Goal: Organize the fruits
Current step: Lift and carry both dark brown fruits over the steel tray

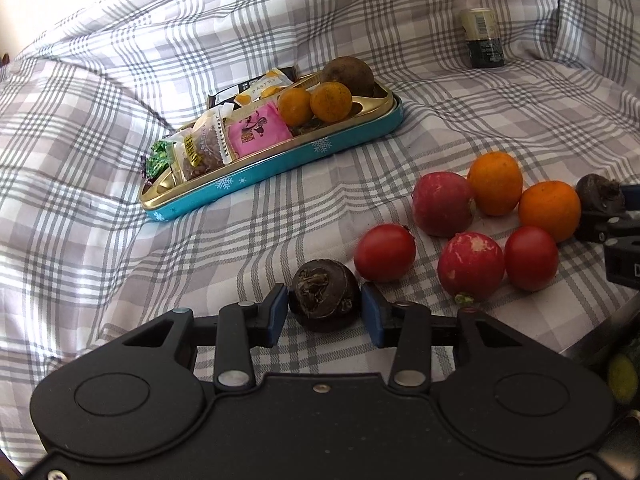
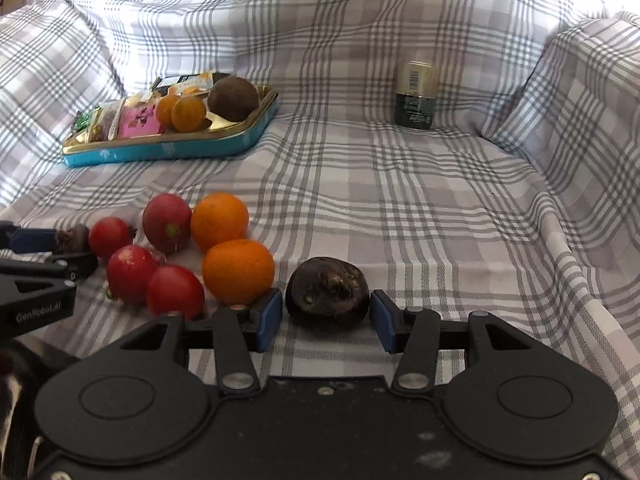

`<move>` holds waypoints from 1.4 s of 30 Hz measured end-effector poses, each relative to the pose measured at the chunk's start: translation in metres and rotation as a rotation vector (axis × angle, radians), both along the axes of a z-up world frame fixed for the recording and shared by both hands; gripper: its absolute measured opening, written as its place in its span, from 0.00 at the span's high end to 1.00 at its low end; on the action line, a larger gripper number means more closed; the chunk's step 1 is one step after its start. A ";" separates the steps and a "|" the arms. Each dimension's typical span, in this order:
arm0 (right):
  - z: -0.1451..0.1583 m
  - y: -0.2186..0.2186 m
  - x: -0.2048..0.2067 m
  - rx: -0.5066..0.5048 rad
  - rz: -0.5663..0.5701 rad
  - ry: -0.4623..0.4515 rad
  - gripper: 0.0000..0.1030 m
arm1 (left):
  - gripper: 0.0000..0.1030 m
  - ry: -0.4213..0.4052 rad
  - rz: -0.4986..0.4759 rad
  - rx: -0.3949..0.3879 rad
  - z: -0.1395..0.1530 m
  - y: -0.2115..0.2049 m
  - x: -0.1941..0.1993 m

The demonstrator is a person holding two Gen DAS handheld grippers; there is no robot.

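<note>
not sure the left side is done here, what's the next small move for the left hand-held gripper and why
Probably draw the left hand-held gripper straight back. The dark round fruit rests on the checked cloth between its jaws, which seem to stand slightly clear of it, so it looks set down. A red tomato lies just beyond one finger, so a sideways exit might nudge it.

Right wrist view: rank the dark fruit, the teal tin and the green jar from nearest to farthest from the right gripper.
1. Dark fruit, between the right gripper's open fingers.
2. Teal tin, far left.
3. Green jar, far right, slightly behind.
</note>
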State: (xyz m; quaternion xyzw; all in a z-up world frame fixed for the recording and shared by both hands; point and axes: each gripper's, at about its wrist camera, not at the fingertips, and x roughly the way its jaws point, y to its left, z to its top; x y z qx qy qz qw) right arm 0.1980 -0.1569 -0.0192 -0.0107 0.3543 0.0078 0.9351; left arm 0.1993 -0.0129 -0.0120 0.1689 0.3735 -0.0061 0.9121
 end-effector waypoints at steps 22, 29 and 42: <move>0.007 -0.006 -0.008 -0.009 -0.011 -0.078 0.55 | 0.53 -0.052 -0.038 -0.016 0.006 0.003 -0.003; 0.016 -0.015 -0.015 0.033 -0.034 -0.142 0.55 | 0.53 -0.129 -0.041 -0.034 0.030 0.003 -0.015; 0.037 -0.024 -0.051 0.074 -0.054 -0.351 0.55 | 0.53 -0.275 -0.054 -0.131 0.066 0.005 -0.086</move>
